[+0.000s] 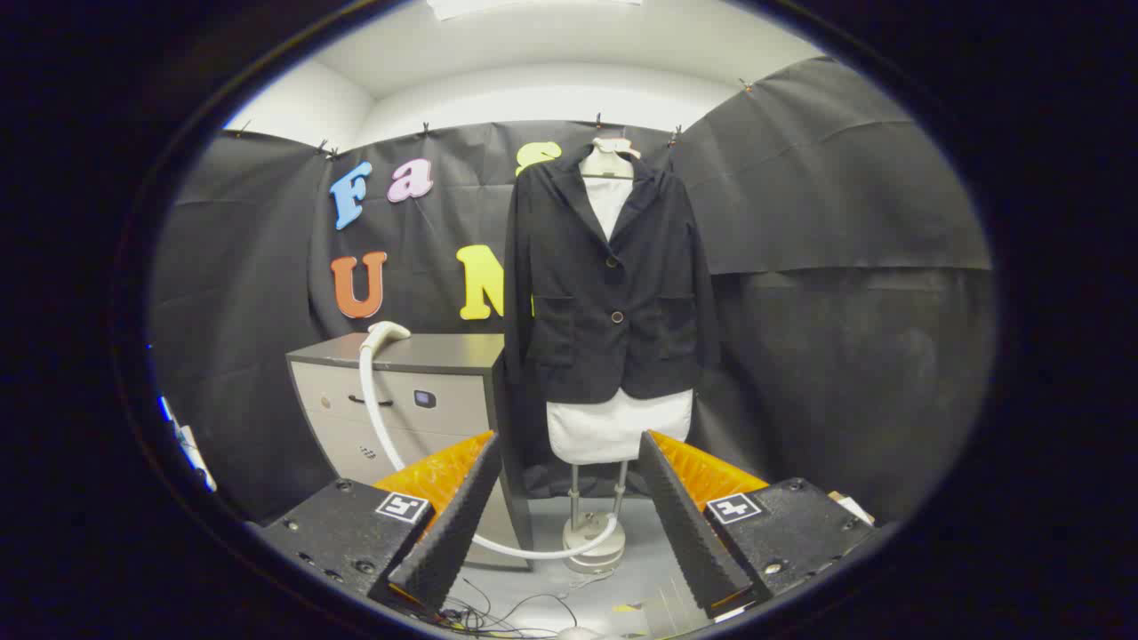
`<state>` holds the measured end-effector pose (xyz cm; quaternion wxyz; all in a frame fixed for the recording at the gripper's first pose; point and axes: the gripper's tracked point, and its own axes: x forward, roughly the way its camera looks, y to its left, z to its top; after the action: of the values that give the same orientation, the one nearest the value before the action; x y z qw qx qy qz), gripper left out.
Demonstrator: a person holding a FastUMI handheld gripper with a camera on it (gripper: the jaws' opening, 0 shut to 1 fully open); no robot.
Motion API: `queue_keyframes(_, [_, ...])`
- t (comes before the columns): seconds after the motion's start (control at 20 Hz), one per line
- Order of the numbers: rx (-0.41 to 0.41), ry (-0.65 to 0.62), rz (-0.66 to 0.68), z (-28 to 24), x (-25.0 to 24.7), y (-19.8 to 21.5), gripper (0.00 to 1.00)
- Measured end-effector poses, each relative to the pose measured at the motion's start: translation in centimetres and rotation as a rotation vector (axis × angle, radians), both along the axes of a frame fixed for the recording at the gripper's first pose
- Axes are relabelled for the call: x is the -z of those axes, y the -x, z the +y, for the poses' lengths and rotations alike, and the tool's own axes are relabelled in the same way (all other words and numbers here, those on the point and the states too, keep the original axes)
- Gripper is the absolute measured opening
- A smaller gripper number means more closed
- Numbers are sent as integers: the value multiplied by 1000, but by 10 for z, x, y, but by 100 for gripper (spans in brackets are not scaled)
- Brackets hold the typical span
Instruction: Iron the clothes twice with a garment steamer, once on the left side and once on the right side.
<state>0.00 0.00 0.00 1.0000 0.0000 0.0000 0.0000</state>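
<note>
A black blazer (609, 284) hangs buttoned on a white mannequin torso (618, 427) that stands on a pole stand (594, 533), straight ahead and well beyond my fingers. The white garment steamer head (386, 334) lies on top of a grey cabinet (418, 391) left of the mannequin. Its white hose (378, 418) drops down the cabinet front and curves along the floor toward the stand's base. My gripper (566, 507) is open with nothing between its fingers, far short of both steamer and blazer.
The cabinet stands against the black cloth wall at the left, close beside the mannequin. Loose cables (498, 613) lie on the grey floor just below my fingers. Black cloth walls enclose the booth on the left, back and right.
</note>
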Motion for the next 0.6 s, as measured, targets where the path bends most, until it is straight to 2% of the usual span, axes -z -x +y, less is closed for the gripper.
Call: queue_keyframes(0.6, [4, -6, 7, 15, -8, -14, 99])
